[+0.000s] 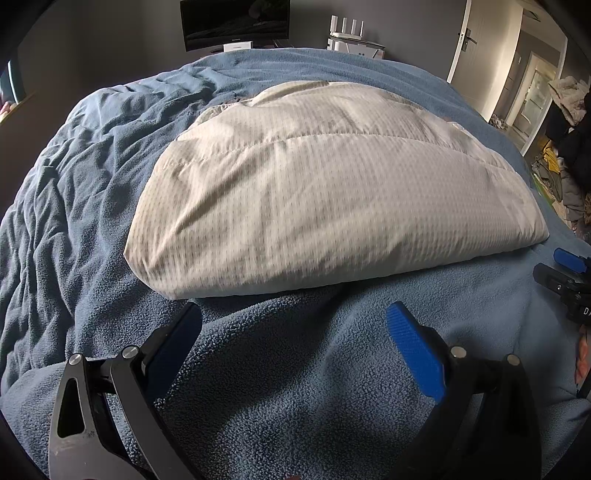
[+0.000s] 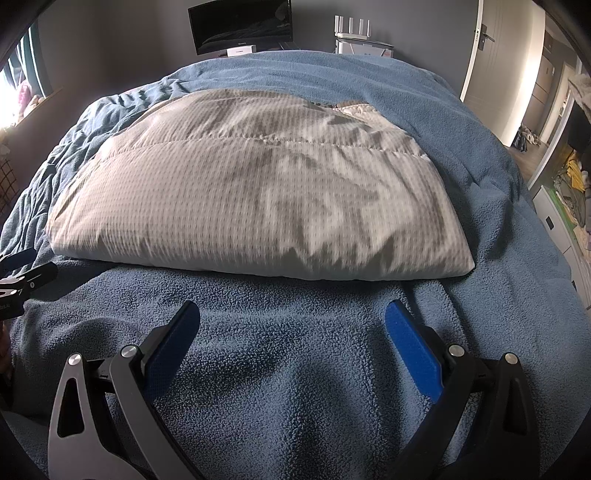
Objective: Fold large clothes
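The left gripper (image 1: 293, 321) is hovering low over a bed, its two blue ribbed pads spread wide with nothing between them, black and grey metal linkages showing behind each finger. The right gripper (image 2: 291, 319) is hanging in the same spread, empty pose just beside it; its tip is also showing at the right edge of the left wrist view (image 1: 569, 269).

A large cream garment (image 1: 332, 192), puffy and quilted with a fine grid weave and a stitched seam running across it, is lying folded into a thick, rounded rectangular bundle. Its surface is creasing in soft ridges, and the picture is slightly blurred across the fabric.

The bundle is resting on a blue fleece blanket (image 1: 277, 387) with a nubbly, pilled texture, smooth near the grippers and rumpled into deep wrinkles on the left side of the bed. Beyond the far edge of the bed a dark monitor (image 2: 242, 24) is standing against a grey wall, with a white router (image 2: 352, 26) with upright antennas to its right. A white door (image 2: 484, 48) is standing on the far right, and heaped clothing (image 2: 574, 177) is crowding shelves at the right edge.

The garment is lying just beyond both grippers, its near folded edge apart from the fingertips, with a strip of bare blanket between them.
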The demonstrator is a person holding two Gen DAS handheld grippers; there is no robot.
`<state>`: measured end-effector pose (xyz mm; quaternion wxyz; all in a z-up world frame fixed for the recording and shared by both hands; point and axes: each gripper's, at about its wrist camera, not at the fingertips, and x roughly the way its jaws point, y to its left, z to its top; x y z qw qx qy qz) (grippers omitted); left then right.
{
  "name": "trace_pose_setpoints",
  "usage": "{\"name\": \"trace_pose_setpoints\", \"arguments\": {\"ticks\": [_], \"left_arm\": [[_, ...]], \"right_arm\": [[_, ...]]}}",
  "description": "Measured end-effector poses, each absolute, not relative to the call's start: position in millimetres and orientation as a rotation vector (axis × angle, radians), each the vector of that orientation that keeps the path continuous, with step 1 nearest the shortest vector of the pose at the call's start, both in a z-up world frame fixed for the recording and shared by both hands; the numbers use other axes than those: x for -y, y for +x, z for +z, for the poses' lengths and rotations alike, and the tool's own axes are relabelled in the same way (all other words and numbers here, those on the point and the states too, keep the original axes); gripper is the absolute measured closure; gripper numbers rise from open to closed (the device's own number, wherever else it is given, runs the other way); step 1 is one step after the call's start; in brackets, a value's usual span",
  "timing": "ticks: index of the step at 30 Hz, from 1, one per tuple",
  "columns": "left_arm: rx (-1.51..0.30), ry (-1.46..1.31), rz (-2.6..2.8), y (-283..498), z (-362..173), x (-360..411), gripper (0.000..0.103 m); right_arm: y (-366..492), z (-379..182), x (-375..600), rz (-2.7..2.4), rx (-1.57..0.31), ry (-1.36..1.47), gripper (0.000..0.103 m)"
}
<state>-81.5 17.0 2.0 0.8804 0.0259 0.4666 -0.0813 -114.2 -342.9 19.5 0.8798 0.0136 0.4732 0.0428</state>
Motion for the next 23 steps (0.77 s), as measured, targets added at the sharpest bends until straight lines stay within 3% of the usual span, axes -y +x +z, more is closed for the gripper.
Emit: {"name": "trace_pose_setpoints", "arguments": {"ticks": [23], "left_arm": [[-1.011, 0.038, -0.191, -74.6, -0.7, -20.2, 0.007]], "right_arm": [[-109.2, 16.9, 348.1, 0.098, -0.998, 0.088, 0.008]]}}
